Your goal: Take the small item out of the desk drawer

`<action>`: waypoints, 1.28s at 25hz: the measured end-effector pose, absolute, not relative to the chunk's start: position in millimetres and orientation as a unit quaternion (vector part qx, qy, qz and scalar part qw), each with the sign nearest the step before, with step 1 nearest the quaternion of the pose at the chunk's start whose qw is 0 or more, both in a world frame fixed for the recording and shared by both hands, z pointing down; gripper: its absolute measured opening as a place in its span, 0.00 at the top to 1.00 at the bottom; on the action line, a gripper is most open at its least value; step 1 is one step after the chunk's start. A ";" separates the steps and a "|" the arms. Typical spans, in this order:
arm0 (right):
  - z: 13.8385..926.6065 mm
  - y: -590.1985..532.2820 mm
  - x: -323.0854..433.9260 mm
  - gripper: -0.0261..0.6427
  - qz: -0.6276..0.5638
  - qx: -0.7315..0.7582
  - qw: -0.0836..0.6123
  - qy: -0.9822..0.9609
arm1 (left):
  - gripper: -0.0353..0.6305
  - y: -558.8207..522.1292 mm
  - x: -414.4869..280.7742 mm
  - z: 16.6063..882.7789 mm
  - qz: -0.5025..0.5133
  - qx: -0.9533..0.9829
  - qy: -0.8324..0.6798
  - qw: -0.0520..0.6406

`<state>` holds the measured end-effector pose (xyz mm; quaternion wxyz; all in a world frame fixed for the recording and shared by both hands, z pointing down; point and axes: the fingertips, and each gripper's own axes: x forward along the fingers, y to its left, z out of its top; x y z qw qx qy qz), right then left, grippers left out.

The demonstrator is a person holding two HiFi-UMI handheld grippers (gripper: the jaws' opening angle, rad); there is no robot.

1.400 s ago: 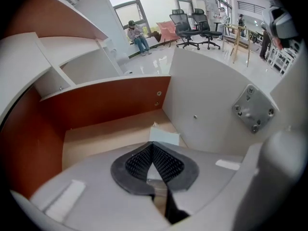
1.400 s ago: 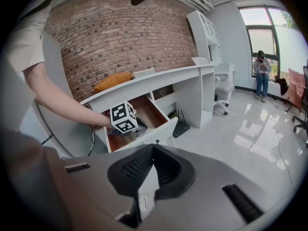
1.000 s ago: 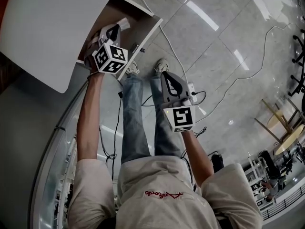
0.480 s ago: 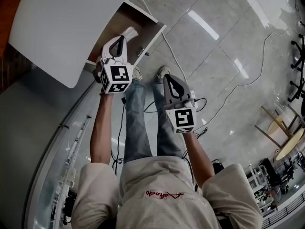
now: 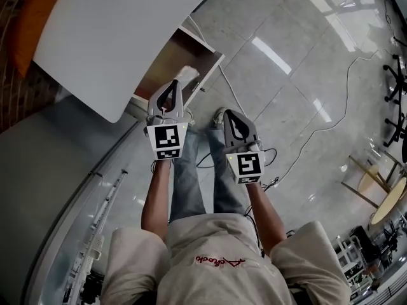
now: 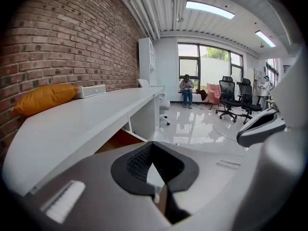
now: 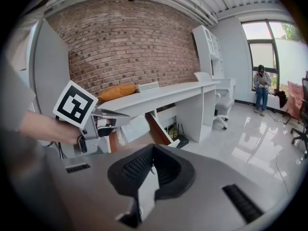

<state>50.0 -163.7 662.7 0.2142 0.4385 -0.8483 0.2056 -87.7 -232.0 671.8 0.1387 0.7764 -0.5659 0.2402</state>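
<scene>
Two grippers are hovering side by side below the one white worktop [image 5: 121, 37]. The left gripper [image 5: 173, 84] is pinching one small white item [image 5: 188, 74] in its closed jaws. In the head view the item is showing at 1 o'clock from the jaws, over the single open drawer [image 5: 159, 65]. The right gripper [image 5: 227, 112], at 3 o'clock from the left, is keeping its jaws together on nothing. One orange cushion [image 5: 38, 18] is lying on the worktop at 10 o'clock.
</scene>
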 end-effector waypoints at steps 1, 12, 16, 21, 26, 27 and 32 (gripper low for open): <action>660.6 -164.4 50.6 0.94 0.205 0.441 0.212 -0.847 | 0.94 -230.1 -88.4 668.1 0.238 0.775 -0.569 0.140; 599.3 -170.1 48.2 0.94 0.184 0.452 0.195 -0.851 | 0.94 -211.1 -89.8 593.2 0.215 0.772 -0.583 0.133; 566.5 -172.1 55.4 0.94 0.172 0.465 0.185 -0.849 | 0.94 -204.7 -81.7 554.1 0.201 0.776 -0.584 0.126; 524.3 -180.7 59.3 0.94 0.144 0.472 0.163 -0.854 | 0.94 -202.7 -76.9 511.6 0.190 0.784 -0.581 0.103; 485.0 -196.3 63.3 0.94 0.116 0.474 0.140 -0.862 | 0.94 -208.8 -60.4 465.9 0.178 0.795 -0.576 0.072; 475.3 -193.9 64.2 0.94 0.113 0.472 0.137 -0.863 | 0.94 -205.0 -56.7 457.9 0.177 0.796 -0.575 0.072; 438.6 -193.9 63.1 0.94 0.097 0.470 0.120 -0.869 | 0.94 -203.8 -53.1 424.6 0.158 0.799 -0.577 0.068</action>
